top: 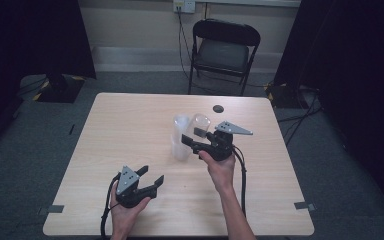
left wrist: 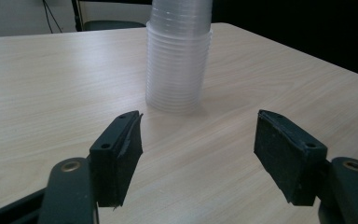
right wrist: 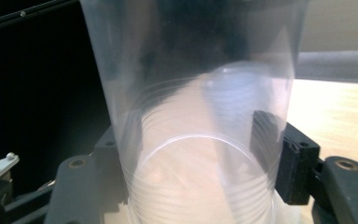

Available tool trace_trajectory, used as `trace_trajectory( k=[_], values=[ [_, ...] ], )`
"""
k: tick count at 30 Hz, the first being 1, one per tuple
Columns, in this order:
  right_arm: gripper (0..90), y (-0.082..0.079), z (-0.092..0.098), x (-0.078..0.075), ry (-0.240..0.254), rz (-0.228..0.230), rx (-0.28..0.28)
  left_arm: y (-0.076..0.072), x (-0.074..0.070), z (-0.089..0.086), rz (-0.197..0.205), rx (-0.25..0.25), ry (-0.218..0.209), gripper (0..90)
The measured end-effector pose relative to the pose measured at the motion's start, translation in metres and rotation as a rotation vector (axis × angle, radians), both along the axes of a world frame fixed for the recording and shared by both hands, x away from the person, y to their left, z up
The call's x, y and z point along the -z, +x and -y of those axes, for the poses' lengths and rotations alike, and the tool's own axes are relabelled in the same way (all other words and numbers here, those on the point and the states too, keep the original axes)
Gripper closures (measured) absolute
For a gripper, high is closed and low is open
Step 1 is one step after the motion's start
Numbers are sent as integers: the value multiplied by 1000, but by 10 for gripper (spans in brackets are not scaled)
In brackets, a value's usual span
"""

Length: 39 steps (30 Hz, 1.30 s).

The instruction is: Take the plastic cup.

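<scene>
A stack of clear plastic cups (top: 181, 144) stands upright near the middle of the pale wooden table (top: 130, 125). My right gripper (top: 189, 142) is just right of the stack, shut on a single clear cup (top: 200, 125) that leans over. In the right gripper view that cup (right wrist: 191, 93) sits between the two black pads (right wrist: 266, 135), which press on its sides. My left gripper (top: 151, 175) rests low at the front left, open and holding nothing. The left gripper view has the stack (left wrist: 179, 56) standing ahead of the parted jaws of that gripper (left wrist: 198, 149).
A small dark round spot (top: 218, 108) lies near the table's far edge. A black folding chair (top: 223, 47) stands behind the table. Black curtains hang at both sides. Cables trail from both grippers towards the front edge.
</scene>
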State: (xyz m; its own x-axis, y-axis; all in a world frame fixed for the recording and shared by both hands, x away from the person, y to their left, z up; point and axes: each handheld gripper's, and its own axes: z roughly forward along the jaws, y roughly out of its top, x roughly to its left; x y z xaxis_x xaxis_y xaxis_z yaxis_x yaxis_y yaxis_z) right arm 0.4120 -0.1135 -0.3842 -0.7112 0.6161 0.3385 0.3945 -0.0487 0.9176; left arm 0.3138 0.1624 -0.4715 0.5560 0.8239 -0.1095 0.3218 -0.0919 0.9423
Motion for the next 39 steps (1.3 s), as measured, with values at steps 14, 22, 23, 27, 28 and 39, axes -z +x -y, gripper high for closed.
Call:
trace_trajectory(
  k=[14, 22, 23, 27, 28, 39],
  values=[
    [346, -17, 0, 21, 47, -82, -23, 4, 1, 6, -13, 81, -22, 303],
    [350, -29, -5, 34, 73, -130, -50, 4, 0, 11, 15, 98, 2, 351],
    [351, -31, -5, 36, 76, -133, -47, 4, 0, 11, 15, 98, 2, 364],
    [350, -34, -5, 41, 101, -160, -55, 6, -1, 9, 20, 103, -22, 404],
    [350, -35, -5, 42, 95, -172, -51, 6, -1, 9, 20, 107, -27, 407],
    [352, -42, -10, 51, 126, -257, -83, 6, -2, 14, 80, 131, -29, 486]
  ],
)
